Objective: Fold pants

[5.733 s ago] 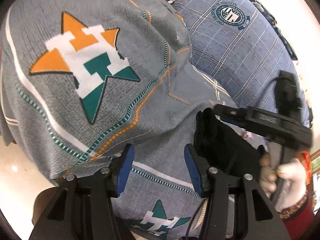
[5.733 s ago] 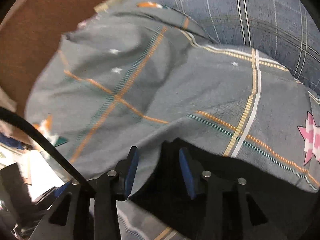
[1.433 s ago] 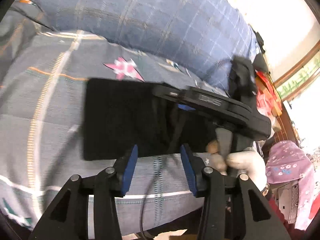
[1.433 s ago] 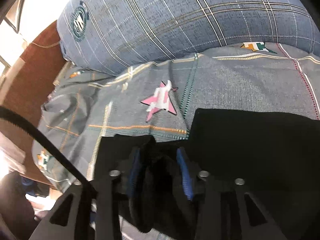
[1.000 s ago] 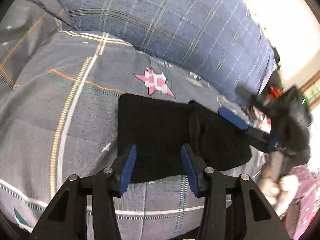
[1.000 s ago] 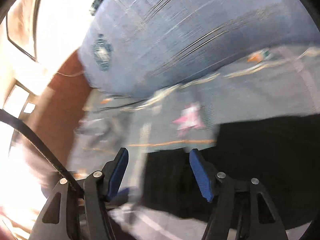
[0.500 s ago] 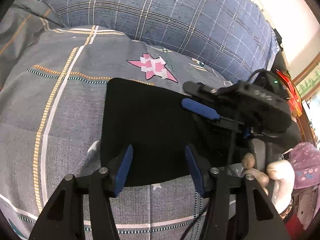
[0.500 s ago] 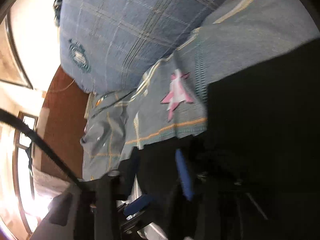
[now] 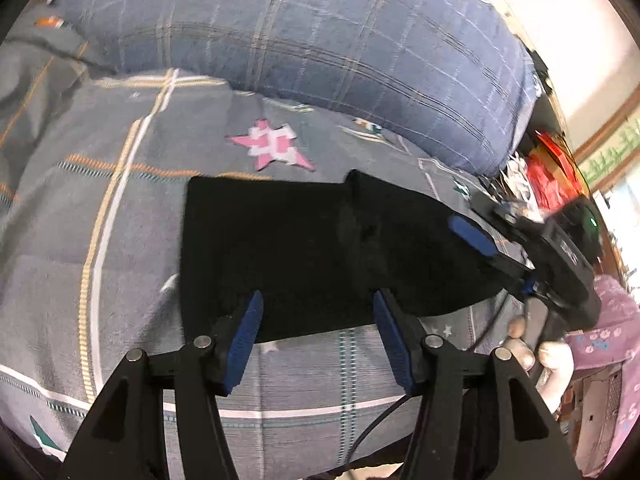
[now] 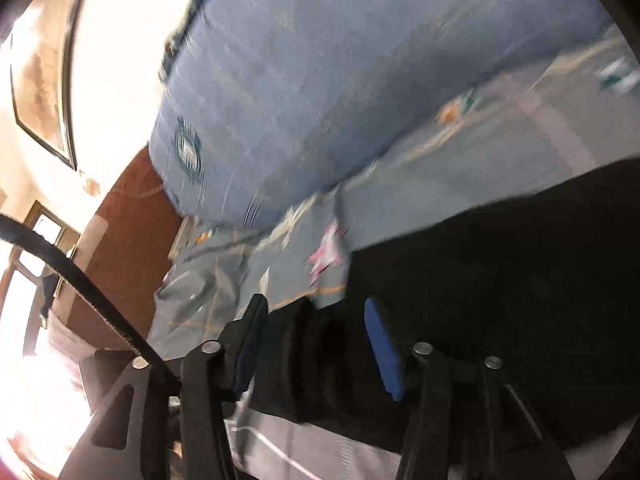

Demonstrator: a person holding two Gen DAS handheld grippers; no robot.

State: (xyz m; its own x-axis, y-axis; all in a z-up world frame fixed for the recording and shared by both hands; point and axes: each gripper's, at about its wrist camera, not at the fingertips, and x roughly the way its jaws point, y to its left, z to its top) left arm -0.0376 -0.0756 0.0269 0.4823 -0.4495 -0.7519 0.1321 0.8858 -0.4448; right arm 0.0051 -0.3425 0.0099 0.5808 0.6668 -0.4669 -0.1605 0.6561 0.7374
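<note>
The black pants lie folded flat on the grey patterned bedspread, in the middle of the left wrist view, just below a pink star print and the blue plaid pillow. The left gripper hovers at their near edge, jaws spread, pinching nothing. At right, the right gripper is opening over the pants' end, fabric between its jaws but pads clear.
</note>
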